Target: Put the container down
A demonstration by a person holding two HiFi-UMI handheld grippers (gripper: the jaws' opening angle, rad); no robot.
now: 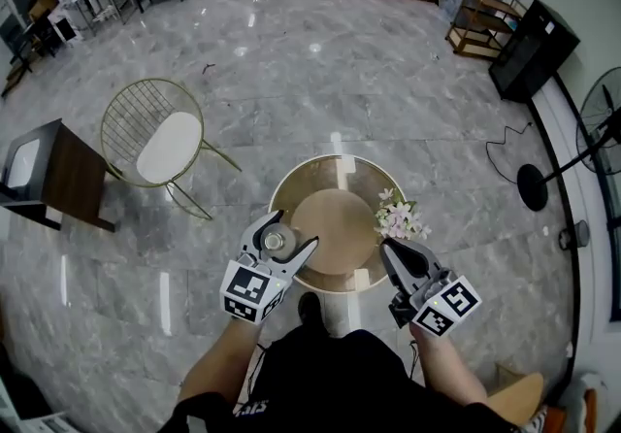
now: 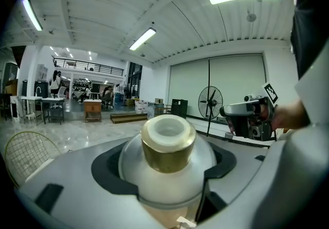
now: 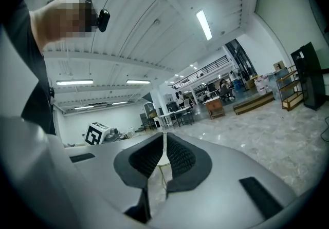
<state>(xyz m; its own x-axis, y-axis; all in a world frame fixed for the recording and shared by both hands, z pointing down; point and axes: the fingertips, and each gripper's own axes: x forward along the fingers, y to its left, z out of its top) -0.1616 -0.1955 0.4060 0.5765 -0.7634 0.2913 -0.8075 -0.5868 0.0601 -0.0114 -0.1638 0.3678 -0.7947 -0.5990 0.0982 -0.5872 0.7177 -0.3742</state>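
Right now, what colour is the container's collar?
Gold collar on a white container; clearest in left gripper view.

Glossy container w/ brassy metal cap

Round table sits centre, just ahead of the person, w/ flowers on its R edge, container in L gripper over front-L rim, R gripper front-R, chair behind-L.

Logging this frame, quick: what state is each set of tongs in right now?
Left tongs: shut on the container, white with a gold neck.
Right tongs: shut, holding nothing.
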